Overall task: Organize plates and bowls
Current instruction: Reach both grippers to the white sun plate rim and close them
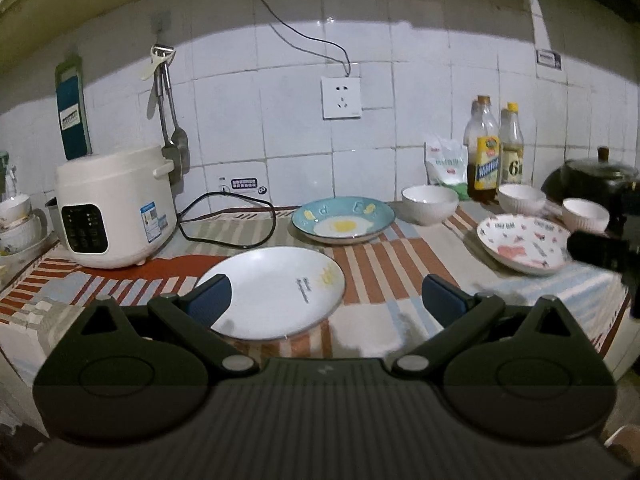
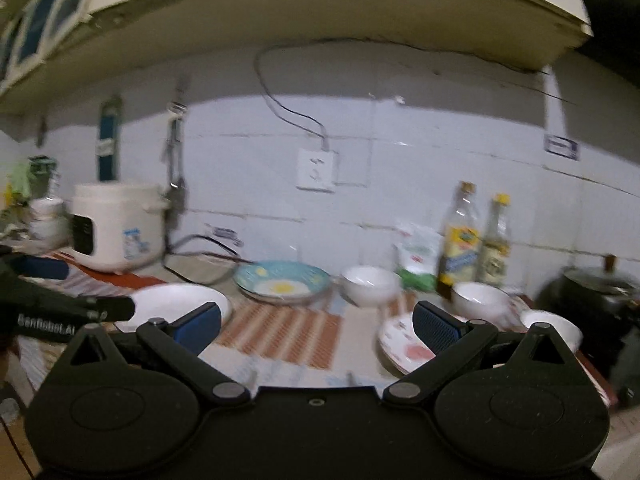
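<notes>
A white plate (image 1: 276, 292) lies nearest on the striped cloth, with my open left gripper (image 1: 328, 300) just in front of it and nothing between its fingers. Behind sits a blue plate with an egg print (image 1: 343, 220). A pink-patterned plate (image 1: 522, 244) lies at the right. Three white bowls (image 1: 430, 204) (image 1: 520, 198) (image 1: 585, 214) stand along the back. The right wrist view is blurred. My right gripper (image 2: 318, 324) is open and empty above the cloth, its right finger over the pink plate (image 2: 400, 350). There too are the white plate (image 2: 176, 304), the blue plate (image 2: 282, 280) and the bowls (image 2: 370, 284).
A white rice cooker (image 1: 114, 208) with a black cord stands at the back left, with stacked bowls (image 1: 18, 220) beside it. Two oil bottles (image 1: 484, 156) and a bag stand against the tiled wall. A black pot (image 1: 592, 184) sits at the far right. Utensils hang on the wall.
</notes>
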`<state>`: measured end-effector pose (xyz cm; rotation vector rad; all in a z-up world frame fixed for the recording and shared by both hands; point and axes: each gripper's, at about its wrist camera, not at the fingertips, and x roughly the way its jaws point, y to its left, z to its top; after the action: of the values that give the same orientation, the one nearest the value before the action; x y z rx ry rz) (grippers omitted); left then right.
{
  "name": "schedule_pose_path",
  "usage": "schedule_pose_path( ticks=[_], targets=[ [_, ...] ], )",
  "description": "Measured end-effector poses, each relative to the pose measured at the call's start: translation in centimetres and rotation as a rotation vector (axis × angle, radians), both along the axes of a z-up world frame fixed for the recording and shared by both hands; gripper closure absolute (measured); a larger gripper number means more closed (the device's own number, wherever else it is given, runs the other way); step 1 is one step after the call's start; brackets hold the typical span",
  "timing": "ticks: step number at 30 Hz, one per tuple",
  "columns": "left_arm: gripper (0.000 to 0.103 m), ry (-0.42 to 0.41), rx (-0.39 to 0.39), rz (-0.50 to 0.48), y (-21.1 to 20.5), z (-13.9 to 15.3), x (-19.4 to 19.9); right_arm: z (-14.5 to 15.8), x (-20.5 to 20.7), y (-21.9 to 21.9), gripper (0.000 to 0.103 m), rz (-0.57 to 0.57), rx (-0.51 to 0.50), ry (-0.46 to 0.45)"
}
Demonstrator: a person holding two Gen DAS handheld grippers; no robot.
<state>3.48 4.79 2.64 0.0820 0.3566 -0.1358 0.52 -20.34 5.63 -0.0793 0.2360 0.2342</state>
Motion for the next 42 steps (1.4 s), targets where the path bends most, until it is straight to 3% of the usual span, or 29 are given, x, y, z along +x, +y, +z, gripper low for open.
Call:
schedule_pose_path(
  ticks=[10,17,18,20,23,30,36,42],
  targets=[
    [0.002,0.153,0.024,-0.079,5.0,-0.4,6.0,-1.4,6.7,4.5,0.004,0.262,0.042,0.13],
    [0.005,0.17,0.053,-0.079,7.0,-1.7,9.6,-3.7,11.7,7.5,0.023,0.357,0.069,0.244],
    [0.007,0.171,0.055,-0.071,7.2,-1.9,10.0,-4.1,12.5,7.9,0.028,0.355,0.074,0.267],
    [0.027,0.182,0.073,-0.053,7.7,-2.4,11.3,-5.0,13.8,8.4,0.032,0.354,0.072,0.311],
    [0.044,0.249,0.068,-0.066,8.5,-3.3,13.4,-6.0,15.7,9.0,0.04,0.368,0.092,0.398],
    [0.063,0.398,0.061,-0.061,11.1,-5.4,18.4,-8.1,19.6,9.7,0.046,0.359,0.113,0.555],
    [0.065,0.462,0.088,-0.058,12.4,-5.7,20.4,-9.0,21.4,10.4,0.059,0.368,0.124,0.662],
    [0.065,0.545,0.08,-0.048,13.6,-7.2,22.5,-9.2,22.9,10.4,0.061,0.329,0.165,0.692]
  ],
)
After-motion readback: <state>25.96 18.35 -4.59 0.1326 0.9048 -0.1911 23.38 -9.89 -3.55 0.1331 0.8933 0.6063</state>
